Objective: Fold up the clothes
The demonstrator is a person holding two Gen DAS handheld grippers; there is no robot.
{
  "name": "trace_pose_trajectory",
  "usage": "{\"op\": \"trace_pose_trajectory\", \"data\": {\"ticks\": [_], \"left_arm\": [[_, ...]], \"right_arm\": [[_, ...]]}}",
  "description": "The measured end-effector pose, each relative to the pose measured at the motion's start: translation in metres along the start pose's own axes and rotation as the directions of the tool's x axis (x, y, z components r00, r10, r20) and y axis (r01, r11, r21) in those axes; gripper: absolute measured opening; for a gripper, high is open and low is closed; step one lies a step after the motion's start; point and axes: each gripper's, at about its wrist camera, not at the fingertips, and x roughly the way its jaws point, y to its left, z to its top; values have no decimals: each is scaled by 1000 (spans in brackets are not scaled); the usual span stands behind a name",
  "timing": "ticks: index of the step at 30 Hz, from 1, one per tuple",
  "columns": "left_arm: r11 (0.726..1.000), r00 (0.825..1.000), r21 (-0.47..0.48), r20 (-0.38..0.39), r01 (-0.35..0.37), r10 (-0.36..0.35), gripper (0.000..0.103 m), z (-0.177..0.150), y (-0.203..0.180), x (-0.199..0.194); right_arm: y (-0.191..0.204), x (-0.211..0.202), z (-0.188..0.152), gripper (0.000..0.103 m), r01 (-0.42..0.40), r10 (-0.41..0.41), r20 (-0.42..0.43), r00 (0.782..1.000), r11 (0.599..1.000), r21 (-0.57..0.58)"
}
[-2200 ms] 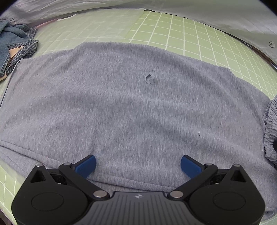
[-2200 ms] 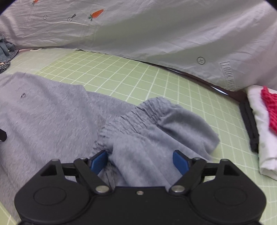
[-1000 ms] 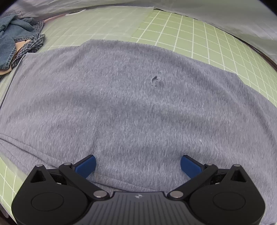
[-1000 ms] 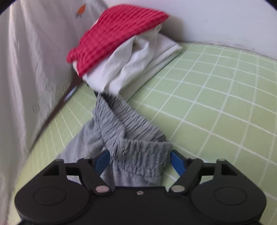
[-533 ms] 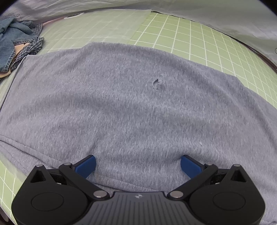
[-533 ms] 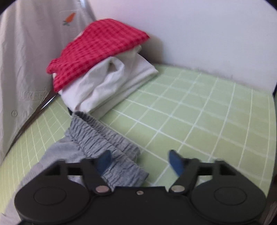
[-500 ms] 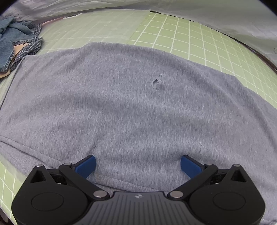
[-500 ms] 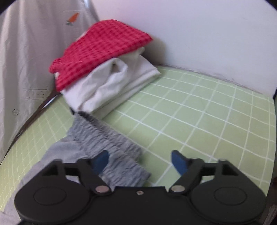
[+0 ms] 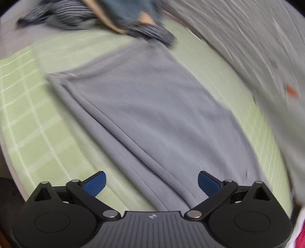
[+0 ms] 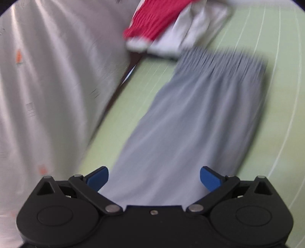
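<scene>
Here, in the left wrist view, the left gripper (image 9: pixel 151 183) has its blue-tipped jaws spread wide with nothing between them, just above grey sweatpants (image 9: pixel 152 114) lying flat and lengthwise on the green grid mat (image 9: pixel 38 143); a blurred pile of denim and striped clothes (image 9: pixel 114 17) lies beyond the far hem. In the right wrist view, the right gripper (image 10: pixel 154 178) is likewise wide and empty over the sweatpants (image 10: pixel 190 124), whose gathered waistband (image 10: pixel 221 59) lies near a red checked garment (image 10: pixel 158 17) atop white folded cloth (image 10: pixel 190 32)
</scene>
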Motion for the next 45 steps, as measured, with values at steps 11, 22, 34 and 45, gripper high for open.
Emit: {"op": "trace_pose_trajectory", "data": {"ticks": [11, 22, 34, 45], "left_arm": [[926, 957, -276, -61, 257, -284, 82, 69, 87, 13], [823, 871, -355, -46, 443, -489, 58, 93, 105, 18], [841, 875, -370, -129, 395, -467, 57, 76, 89, 44], [784, 899, -497, -17, 372, -437, 57, 61, 110, 46]], "right_arm": [[0, 8, -138, 103, -75, 130, -102, 986, 901, 428], [0, 9, -168, 103, -79, 123, -55, 991, 862, 501], [-1, 9, -146, 103, -56, 81, -27, 996, 861, 505], [-18, 19, -117, 103, -60, 65, 10, 998, 830, 554]]}}
